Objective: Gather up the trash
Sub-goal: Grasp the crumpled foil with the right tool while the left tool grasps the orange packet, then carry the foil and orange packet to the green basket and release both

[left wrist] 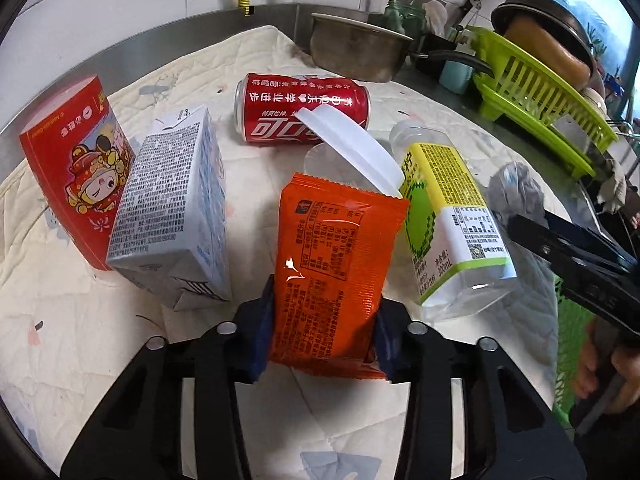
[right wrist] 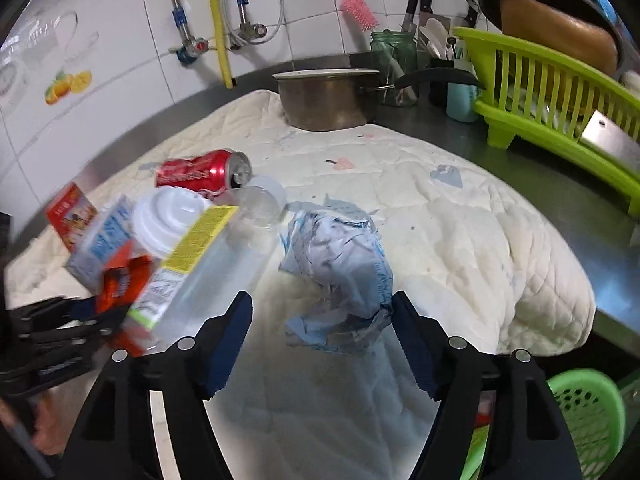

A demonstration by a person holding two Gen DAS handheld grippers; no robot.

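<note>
My left gripper [left wrist: 324, 320] is shut on an orange snack packet [left wrist: 336, 268], which stands upright between the blue pads. Around it on the quilted cloth [left wrist: 80, 340] lie a red carton [left wrist: 76, 176], a white milk carton [left wrist: 176, 216], a red cola can [left wrist: 300, 108], a clear cup with white lid [left wrist: 352, 148] and a clear bottle with a yellow-green label [left wrist: 452, 216]. My right gripper [right wrist: 320, 340] is open around a crumpled blue-white paper wad [right wrist: 344, 272]; the right finger touches it. The wad also shows in the left wrist view [left wrist: 516, 192].
A steel pot [right wrist: 328, 96] stands at the back of the cloth. A green dish rack [right wrist: 560, 92] with pans sits at the right on the steel counter. A green perforated basket [right wrist: 588, 412] is below the counter edge at right. Knives and utensils stand behind.
</note>
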